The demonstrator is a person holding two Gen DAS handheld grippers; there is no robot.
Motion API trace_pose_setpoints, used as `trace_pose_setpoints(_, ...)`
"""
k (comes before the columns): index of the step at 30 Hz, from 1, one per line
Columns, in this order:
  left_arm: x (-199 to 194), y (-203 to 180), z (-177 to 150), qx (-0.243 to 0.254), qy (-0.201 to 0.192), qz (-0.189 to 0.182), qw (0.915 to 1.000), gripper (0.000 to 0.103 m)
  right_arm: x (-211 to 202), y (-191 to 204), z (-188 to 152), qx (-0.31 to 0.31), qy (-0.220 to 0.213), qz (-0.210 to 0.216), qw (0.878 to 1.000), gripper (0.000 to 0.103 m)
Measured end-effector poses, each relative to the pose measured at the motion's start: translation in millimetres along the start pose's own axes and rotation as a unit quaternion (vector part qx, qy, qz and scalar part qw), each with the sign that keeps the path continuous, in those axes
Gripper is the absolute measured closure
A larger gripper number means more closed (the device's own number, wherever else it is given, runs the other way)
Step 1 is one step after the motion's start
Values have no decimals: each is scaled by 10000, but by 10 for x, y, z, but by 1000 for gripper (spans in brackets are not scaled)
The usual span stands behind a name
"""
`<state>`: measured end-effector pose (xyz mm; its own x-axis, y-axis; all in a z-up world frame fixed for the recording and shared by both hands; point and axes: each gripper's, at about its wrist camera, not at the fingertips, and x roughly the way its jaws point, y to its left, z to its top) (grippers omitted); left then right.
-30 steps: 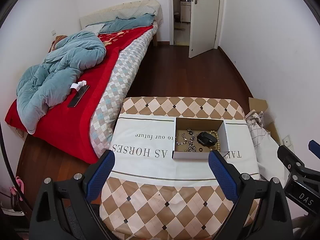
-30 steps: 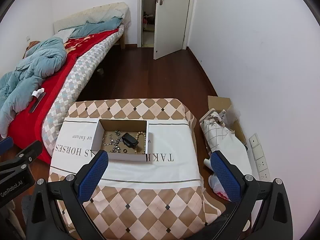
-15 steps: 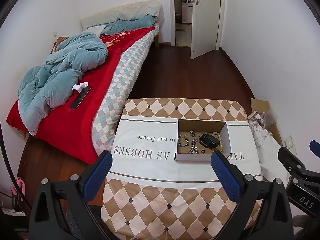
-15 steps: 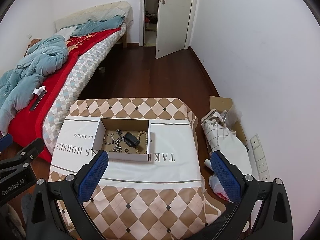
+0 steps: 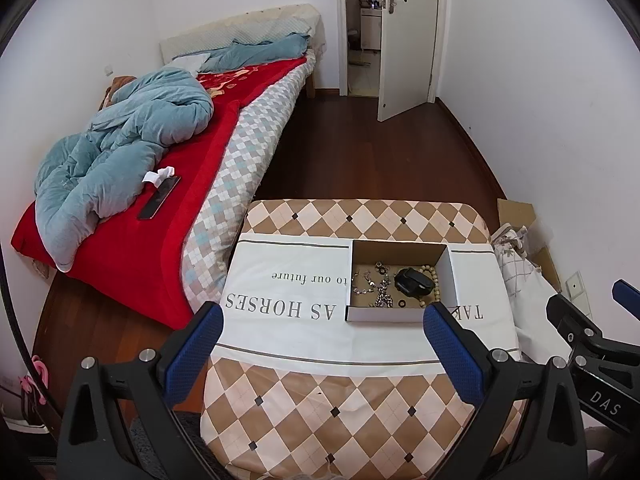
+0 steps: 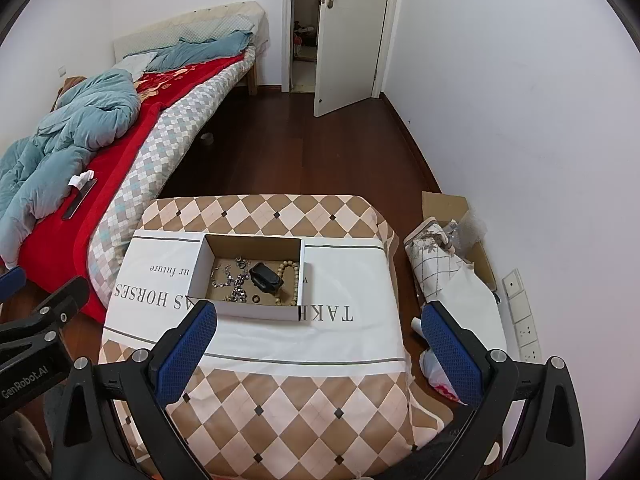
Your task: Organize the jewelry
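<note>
An open cardboard box point(image 5: 400, 314) point(image 6: 256, 309) sits on a table covered with a checked cloth point(image 5: 360, 400) point(image 6: 304, 400). Inside lie silver chains point(image 5: 378, 286) point(image 6: 234, 280), a black watch point(image 5: 412, 282) point(image 6: 266, 276), a beaded bracelet point(image 5: 434, 280) point(image 6: 294, 282) and a small ring point(image 5: 401, 303) point(image 6: 256, 299). My left gripper point(image 5: 322, 334) is open and empty, held well above the table in front of the box. My right gripper point(image 6: 318, 334) is open and empty too, to the box's near right.
A bed point(image 5: 160, 208) with a red blanket and a blue duvet stands to the left. Bags and a carton point(image 6: 448, 256) lie by the right wall. An open door point(image 5: 404, 40) is at the back. The floor is dark wood.
Both grippers have drawn slightly back and up from the table, so the box looks a little smaller and lower. Both stay open and empty.
</note>
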<state>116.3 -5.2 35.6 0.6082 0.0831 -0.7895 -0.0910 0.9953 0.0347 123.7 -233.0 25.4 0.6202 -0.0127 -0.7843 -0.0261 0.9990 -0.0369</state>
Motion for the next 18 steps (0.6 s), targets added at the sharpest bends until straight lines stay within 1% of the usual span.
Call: trace_pose_setpoints(18,-91,-8,21,14,-91,21,10000,1,-47,-9,11,27,-42,48,10000,0)
